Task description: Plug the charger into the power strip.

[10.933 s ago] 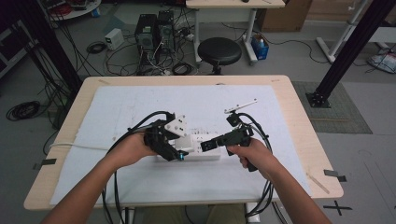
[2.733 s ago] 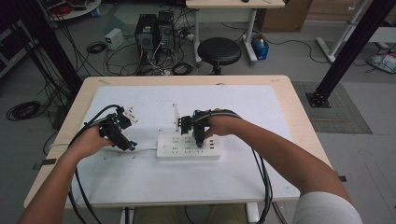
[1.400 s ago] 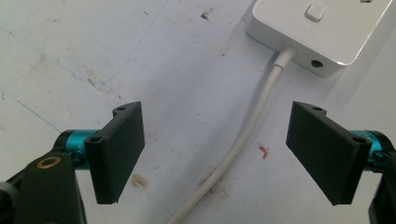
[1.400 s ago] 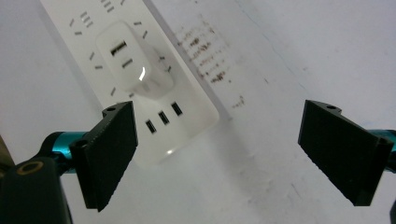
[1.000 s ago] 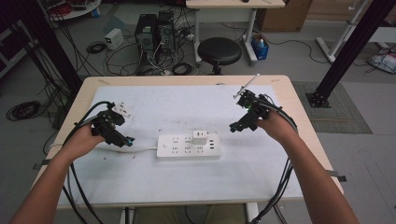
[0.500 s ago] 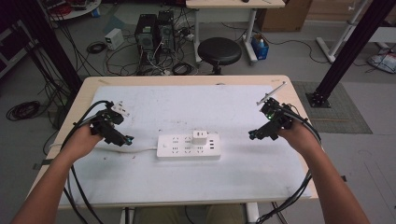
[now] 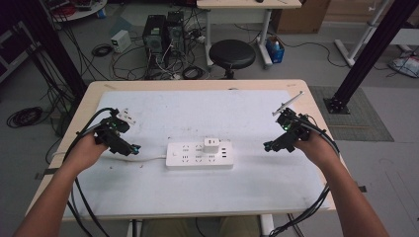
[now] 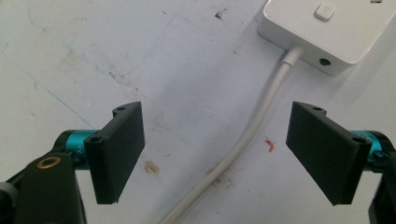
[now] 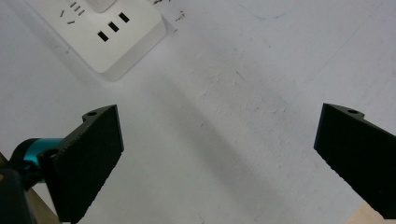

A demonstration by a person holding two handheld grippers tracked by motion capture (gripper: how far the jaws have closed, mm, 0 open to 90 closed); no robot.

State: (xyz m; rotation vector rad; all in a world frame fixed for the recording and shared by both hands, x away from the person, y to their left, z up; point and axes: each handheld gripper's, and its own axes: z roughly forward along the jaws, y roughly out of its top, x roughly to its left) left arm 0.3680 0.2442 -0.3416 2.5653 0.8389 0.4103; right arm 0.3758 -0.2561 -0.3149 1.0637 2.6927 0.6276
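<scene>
White power strip (image 7: 199, 155) lies near the middle of the table (image 7: 94, 98), on the pale sheet that covers most of the top, with a small white adapter (image 7: 212, 145) seated in one of its upper sockets and its white cord (image 8: 254, 135) running off toward the left gripper (image 7: 133, 147). Both grippers stand well apart from the strip, one on each side. In the left gripper view the jaws are parted, nothing pressed between them, and the cord passes on the table surface below the gap without contact. In the right gripper view the right gripper (image 7: 267, 147) shows its jaws spread wide over bare sheet, empty, the corner of the strip off to its upper left. Judgement: the plugging work looks complete and the hands are parked clear. If the adapter needs checking, the sound approach is to steady the strip body with one gripper and press straight down on the adapter with the other, avoiding any sideways lever on the pins, and to keep the left jaws off the cord so the strip is not dragged. No containers are on the table; a second small white plug-like item (image 7: 126, 115) lies beside the left hand, too small to identify.
</scene>
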